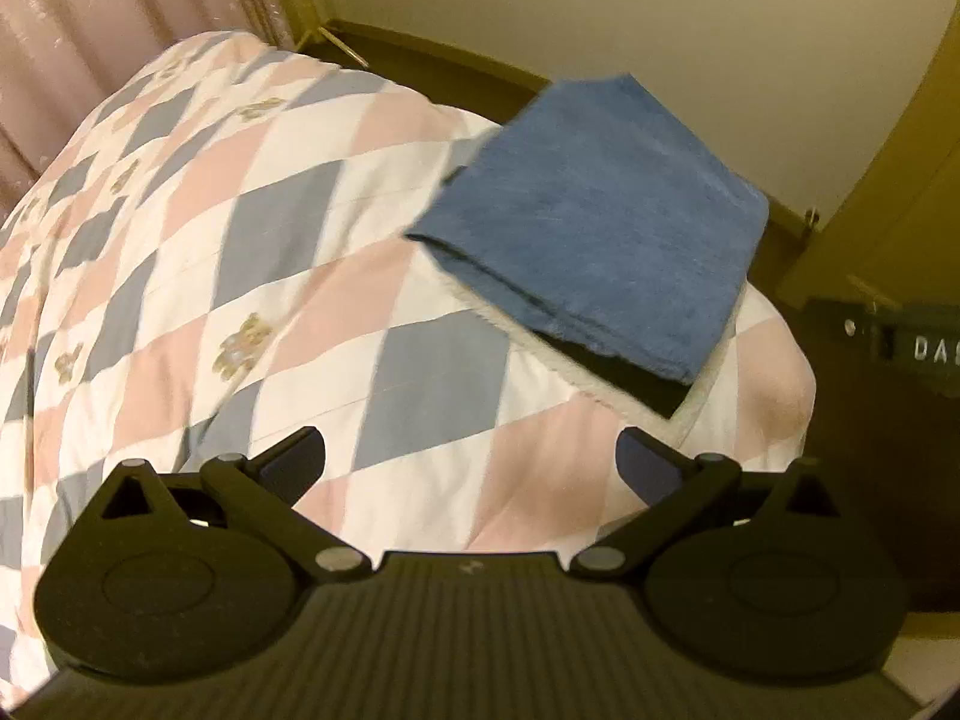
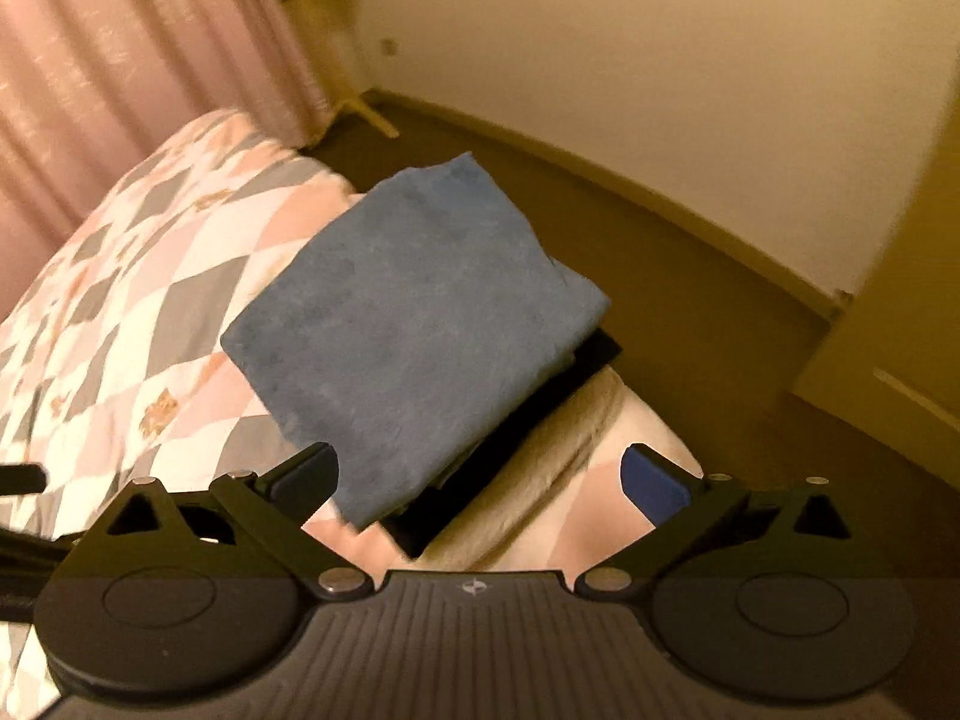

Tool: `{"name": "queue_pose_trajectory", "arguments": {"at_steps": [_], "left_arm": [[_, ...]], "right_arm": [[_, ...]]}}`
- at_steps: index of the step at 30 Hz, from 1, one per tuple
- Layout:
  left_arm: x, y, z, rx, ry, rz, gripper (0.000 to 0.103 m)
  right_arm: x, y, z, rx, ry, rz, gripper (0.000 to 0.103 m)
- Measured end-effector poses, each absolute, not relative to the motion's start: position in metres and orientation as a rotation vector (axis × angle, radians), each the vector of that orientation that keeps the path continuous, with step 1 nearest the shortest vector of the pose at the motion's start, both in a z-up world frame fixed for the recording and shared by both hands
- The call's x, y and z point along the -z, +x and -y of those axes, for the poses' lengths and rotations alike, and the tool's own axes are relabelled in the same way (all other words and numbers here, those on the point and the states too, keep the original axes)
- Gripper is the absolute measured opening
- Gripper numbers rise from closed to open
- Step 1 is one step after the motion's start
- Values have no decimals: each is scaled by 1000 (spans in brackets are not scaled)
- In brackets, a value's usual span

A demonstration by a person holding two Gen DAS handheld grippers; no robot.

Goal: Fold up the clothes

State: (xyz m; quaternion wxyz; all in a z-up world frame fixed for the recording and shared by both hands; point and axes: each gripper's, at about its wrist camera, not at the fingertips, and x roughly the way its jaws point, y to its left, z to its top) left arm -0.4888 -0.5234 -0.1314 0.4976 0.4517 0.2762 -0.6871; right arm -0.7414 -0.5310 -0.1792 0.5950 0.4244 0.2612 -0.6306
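Left wrist view: both claws [image 1: 471,462] [image 2: 480,480] gape, holding nothing; folded blue garment [image 1: 591,216] tops a stack.

The blue folded garment [image 2: 414,336] hides most of the black item [image 2: 510,456] beneath it.

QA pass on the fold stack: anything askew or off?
Slightly. The folded blue cloth sits skewed on the black garment beneath, whose edge and corner stick out. The pile rests at the corner of the checked quilt, near the edge. Both grippers are open and hold nothing.
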Motion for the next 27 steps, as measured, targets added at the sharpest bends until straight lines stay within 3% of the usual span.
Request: {"name": "queue_pose_trajectory", "arguments": {"at_steps": [13, 27], "left_arm": [[57, -365, 424, 1803, 973, -513, 102], [36, -348, 364, 1866, 980, -446, 102]], "right_arm": [[112, -624, 388, 1777, 903, -542, 103], [98, -591, 282, 1775, 1057, -380, 103]]}}
